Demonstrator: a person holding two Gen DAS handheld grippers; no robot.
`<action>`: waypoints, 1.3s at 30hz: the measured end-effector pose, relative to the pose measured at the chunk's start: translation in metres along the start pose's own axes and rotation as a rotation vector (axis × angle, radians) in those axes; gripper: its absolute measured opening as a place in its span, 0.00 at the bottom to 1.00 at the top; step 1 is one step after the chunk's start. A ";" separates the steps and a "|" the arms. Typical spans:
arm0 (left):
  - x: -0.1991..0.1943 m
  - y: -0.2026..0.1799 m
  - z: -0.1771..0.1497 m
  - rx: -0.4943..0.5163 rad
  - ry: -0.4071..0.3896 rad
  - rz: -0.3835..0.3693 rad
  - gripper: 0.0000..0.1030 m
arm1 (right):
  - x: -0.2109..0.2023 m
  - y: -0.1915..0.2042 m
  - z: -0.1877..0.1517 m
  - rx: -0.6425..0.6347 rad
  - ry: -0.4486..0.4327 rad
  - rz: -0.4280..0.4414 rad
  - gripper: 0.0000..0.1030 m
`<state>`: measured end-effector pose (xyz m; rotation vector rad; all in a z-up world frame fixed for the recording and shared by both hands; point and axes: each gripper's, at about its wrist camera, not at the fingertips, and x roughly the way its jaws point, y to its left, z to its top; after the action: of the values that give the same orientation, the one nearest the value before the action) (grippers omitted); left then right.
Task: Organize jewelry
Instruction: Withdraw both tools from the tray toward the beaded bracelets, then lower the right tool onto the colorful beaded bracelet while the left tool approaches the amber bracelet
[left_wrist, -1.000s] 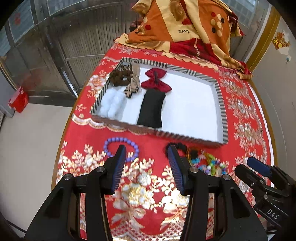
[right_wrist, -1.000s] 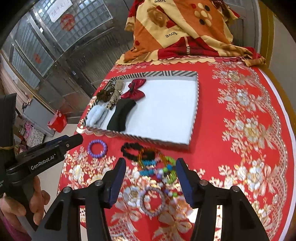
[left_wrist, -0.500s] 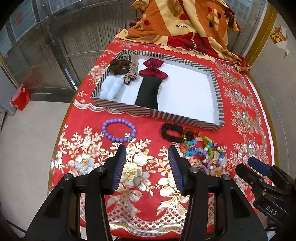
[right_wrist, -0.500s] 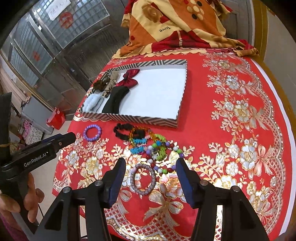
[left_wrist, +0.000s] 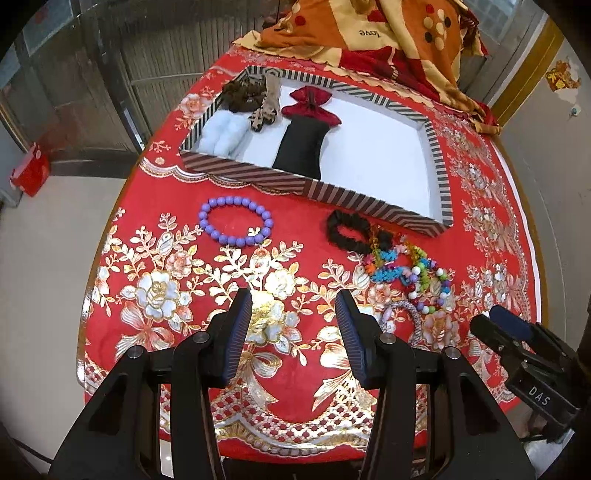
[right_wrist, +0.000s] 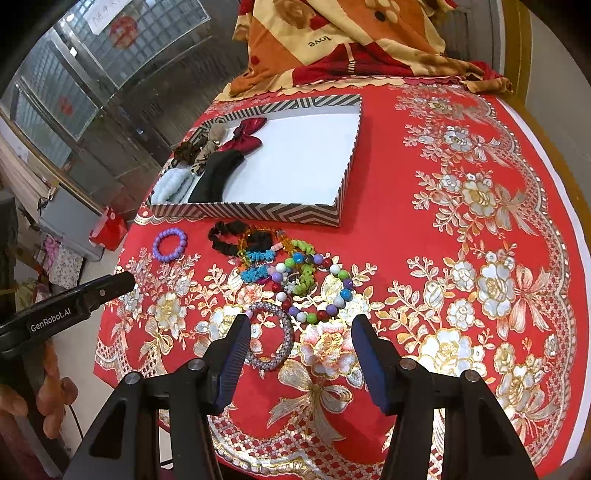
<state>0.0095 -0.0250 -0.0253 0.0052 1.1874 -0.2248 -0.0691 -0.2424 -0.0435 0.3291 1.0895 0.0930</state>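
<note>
Now a round table is seen, covered with a red cloth (left_wrist: 155, 206) that has gold and white flowers on it. A flat tray (left_wrist: 437, 173) with striped sides is set on the far part of the cloth. Soft hair things are laid in its left end: a pale blue fluffy one (left_wrist: 225, 134), a brown scrunchie (left_wrist: 242, 94), a dark red bow (left_wrist: 310, 105) and a long black piece (left_wrist: 301, 149). The rest of the white tray floor is bare.

Just in front of the tray, a purple bead bracelet (left_wrist: 236, 225) is laid by itself on the cloth. A black scrunchie (right_wrist: 229, 238) is found near the tray's front wall, and it is touched by a heap of bright bracelets (right_wrist: 295, 273) in blue, green and mixed colours. A grey woven bracelet (right_wrist: 271, 339) is laid at the near edge of that heap.

The left gripper (left_wrist: 293, 332) is held above the flowers, with its two fingers spread apart and nothing between them. The right gripper (right_wrist: 297, 354) is held spread too, above the grey woven bracelet, and nothing is pinched by it. The grey bracelet is seen just beside its left finger (right_wrist: 232, 358). A folded orange and red blanket (right_wrist: 332, 40) is piled at the far side of the table.
</note>
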 end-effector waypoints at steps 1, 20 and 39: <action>0.001 0.000 0.000 -0.003 0.004 0.000 0.45 | 0.001 -0.001 0.001 -0.002 -0.003 -0.001 0.53; 0.023 0.012 0.014 -0.025 0.055 -0.006 0.45 | 0.042 -0.001 0.032 -0.088 0.016 -0.006 0.46; 0.048 -0.005 0.032 -0.013 0.108 -0.068 0.45 | 0.070 -0.033 0.020 -0.140 0.050 -0.165 0.10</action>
<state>0.0553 -0.0422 -0.0567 -0.0343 1.2974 -0.2792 -0.0220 -0.2615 -0.1045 0.1106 1.1496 0.0305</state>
